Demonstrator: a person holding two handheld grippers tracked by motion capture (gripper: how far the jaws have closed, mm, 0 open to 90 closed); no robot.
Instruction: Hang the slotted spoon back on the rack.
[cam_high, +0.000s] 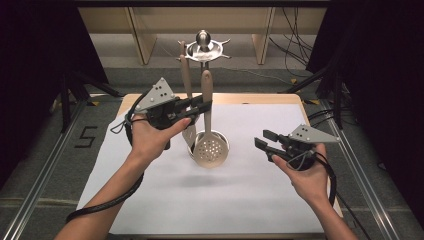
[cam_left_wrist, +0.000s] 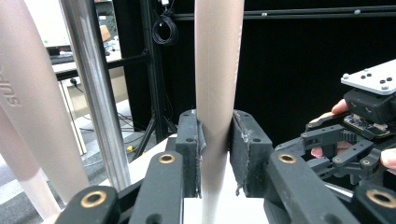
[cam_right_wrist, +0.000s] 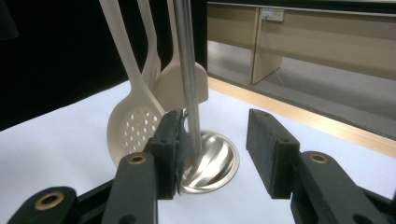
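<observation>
A steel utensil stand (cam_high: 203, 47) rises from its round base (cam_right_wrist: 212, 161) at the middle of the table. A beige perforated skimmer (cam_high: 211, 146) hangs from it, its bowl low beside the base. My left gripper (cam_high: 204, 107) is shut on the skimmer's handle (cam_left_wrist: 217, 70), with both pads pressed against it. A beige spatula (cam_high: 189, 132) hangs just left of the skimmer; its handle (cam_left_wrist: 32, 116) shows beside the stand's pole (cam_left_wrist: 93, 93). My right gripper (cam_high: 265, 140) is held open to the right of the stand, with nothing between its pads (cam_right_wrist: 273, 149).
A white cloth (cam_high: 225, 200) covers the wooden table (cam_high: 260, 98). Black stands and cables lie on the floor at both sides. Wooden furniture legs (cam_high: 142, 40) stand beyond the table's far edge.
</observation>
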